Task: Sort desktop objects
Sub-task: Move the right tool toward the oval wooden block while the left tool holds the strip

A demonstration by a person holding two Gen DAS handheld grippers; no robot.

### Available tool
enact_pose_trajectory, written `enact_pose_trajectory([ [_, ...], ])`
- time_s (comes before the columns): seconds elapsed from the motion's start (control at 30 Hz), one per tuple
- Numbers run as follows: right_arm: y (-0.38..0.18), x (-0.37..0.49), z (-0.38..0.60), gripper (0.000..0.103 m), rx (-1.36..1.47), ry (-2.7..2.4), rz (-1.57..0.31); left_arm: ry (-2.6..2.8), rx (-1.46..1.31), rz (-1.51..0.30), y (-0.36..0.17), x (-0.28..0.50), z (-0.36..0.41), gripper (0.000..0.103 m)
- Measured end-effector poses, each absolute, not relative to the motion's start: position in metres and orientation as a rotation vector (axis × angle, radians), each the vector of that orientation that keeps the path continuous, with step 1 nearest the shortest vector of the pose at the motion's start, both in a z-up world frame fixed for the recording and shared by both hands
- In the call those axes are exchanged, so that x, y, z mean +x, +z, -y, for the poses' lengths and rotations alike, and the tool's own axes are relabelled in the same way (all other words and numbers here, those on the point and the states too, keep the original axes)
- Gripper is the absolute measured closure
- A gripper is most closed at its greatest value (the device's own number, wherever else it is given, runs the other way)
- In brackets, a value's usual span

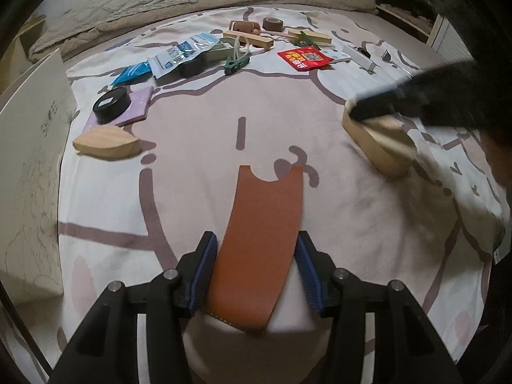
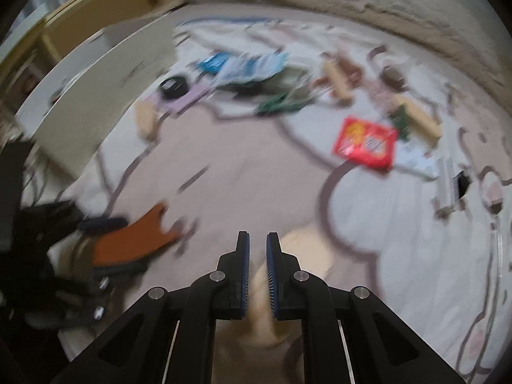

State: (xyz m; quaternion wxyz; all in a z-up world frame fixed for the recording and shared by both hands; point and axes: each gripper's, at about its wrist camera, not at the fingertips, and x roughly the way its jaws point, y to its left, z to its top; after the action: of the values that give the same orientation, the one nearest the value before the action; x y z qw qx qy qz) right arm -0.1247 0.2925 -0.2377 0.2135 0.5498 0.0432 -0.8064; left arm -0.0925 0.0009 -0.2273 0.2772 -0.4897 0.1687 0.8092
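- Here the left gripper (image 1: 256, 256) holds an orange leather sleeve (image 1: 262, 233) between its blue pads, jaws closed on the sleeve's two long edges; the sleeve juts forward, its notched end hanging over the pink patterned bedsheet (image 1: 198, 147).
- To the right, the right gripper (image 2: 258, 249) has its fingers narrowed around the wall of a light wooden oval box (image 1: 377, 147); from its own camera the pale wood sits in the slim gap between the pads, though blur hides how firm the contact is.
- Judging by the blur, the right hand is mid-move, so the box is best carried level and set down slowly; a thin rim pinched from one side could pivot.
- The sleeve is floppy, I'd guess, so lowering the free end first and releasing once it lies flat should keep it from folding.
- Farther out lie a leaf-shaped wooden piece (image 1: 107, 142), a black round tin (image 1: 112, 104) on a lilac notebook (image 1: 137, 108), blue-and-white pouches (image 1: 182, 52), wooden sticks (image 1: 248, 40), a brown tape roll (image 1: 273, 23) and a red packet (image 1: 304, 58).
- The red packet carries yellow characters and what looks like a QR code; none of it is legible. A white board (image 1: 32, 166) at the left edge bears faint grey marks I cannot read.
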Motion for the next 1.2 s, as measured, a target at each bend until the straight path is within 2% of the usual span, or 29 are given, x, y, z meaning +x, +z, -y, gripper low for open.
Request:
enact_pose_trajectory([
  [0.13, -0.244, -0.101, -0.28, 0.092, 1.507, -2.148, -0.205, 2.169, -1.308, -0.456, -0.228, -0.091, 0.001, 0.053],
  [0.5, -0.263, -0.077, -0.282, 0.092, 1.571, -2.063, -0.262, 2.174, -1.313, -0.439, -0.231, -0.09, 0.002, 0.052],
  [0.87, -0.269, -0.07, -0.315, 0.092, 1.571, -2.057, -0.277, 2.157, -1.333, -0.419, -0.234, -0.092, 0.0, 0.043],
  [1.03, -0.268, -0.071, -0.326, 0.092, 1.605, -2.029, -0.247, 2.15, -1.34, -0.414, -0.235, -0.093, -0.003, 0.035],
  [1.2, -0.258, -0.058, -0.308, 0.092, 1.533, -1.927, -0.32, 2.139, -1.341, -0.412, -0.237, -0.093, -0.006, 0.031],
])
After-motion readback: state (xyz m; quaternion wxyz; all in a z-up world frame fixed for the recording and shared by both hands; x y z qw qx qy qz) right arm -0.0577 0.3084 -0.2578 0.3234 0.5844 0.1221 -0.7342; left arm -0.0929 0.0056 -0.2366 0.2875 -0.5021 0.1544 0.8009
